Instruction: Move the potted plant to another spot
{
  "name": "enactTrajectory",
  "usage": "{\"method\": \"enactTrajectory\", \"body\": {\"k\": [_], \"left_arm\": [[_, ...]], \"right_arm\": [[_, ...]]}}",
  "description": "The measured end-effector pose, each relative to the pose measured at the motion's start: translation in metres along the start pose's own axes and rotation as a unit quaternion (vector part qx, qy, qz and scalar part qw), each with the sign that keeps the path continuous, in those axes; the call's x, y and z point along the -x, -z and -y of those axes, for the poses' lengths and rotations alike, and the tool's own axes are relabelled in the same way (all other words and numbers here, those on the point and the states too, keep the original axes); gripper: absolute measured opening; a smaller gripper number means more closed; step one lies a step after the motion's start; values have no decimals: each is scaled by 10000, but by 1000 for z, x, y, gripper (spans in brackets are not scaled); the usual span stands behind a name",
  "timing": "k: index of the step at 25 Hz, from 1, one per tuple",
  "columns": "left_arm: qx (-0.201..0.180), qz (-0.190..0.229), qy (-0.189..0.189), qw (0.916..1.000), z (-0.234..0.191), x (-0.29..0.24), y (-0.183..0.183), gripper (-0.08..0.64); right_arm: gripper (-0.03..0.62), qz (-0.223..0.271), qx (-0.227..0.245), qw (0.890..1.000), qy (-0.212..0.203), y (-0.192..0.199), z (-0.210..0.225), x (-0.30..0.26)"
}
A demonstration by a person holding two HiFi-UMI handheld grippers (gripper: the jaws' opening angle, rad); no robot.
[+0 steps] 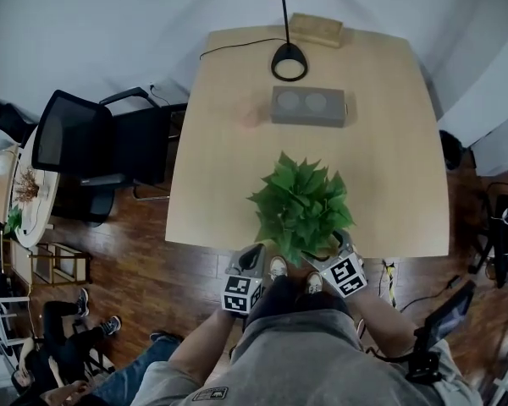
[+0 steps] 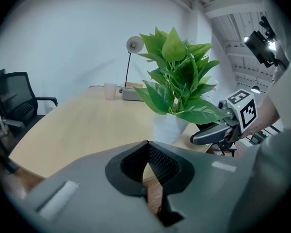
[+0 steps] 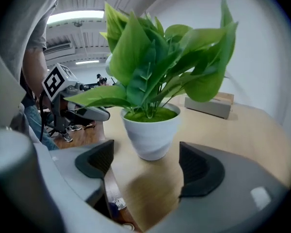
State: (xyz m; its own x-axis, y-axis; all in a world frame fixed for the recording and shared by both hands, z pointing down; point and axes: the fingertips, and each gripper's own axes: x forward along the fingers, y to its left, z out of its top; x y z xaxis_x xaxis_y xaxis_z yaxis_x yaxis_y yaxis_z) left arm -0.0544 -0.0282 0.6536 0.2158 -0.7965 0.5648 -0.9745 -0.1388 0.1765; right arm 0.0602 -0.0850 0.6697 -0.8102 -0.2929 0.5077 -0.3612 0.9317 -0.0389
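Tongs on the right [image 3: 144, 155] are gaping empty, and the potted plant [image 3: 150, 130] is sitting straight ahead, its white pot just beyond their tips at the near edge of the bench [image 3: 242, 130]. Tongs on the left [image 2: 146, 154] are pressing together on nothing, with the pot lying off to their right, so the right pair is looking better placed.

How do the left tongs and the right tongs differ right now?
The left tongs are shut with nothing between them; the right tongs stand open. The right tongs face the potted plant squarely, its white pot framed untouched by the gap; the left tongs have it off to one side. Both flank it at the table edge.
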Motion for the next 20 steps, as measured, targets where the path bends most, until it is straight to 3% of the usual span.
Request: {"method": "enactTrajectory", "body": {"k": [8,20], "left_arm": [[-28,-196,46,9998,-5,5,12,-6],[-330,-282,33,9991,-11,11,15,-6]], "right_arm": [[509,353,136,9992,-160,-19,1,-35],[522,784,-27,9969,101,-35,6,-57]]}}
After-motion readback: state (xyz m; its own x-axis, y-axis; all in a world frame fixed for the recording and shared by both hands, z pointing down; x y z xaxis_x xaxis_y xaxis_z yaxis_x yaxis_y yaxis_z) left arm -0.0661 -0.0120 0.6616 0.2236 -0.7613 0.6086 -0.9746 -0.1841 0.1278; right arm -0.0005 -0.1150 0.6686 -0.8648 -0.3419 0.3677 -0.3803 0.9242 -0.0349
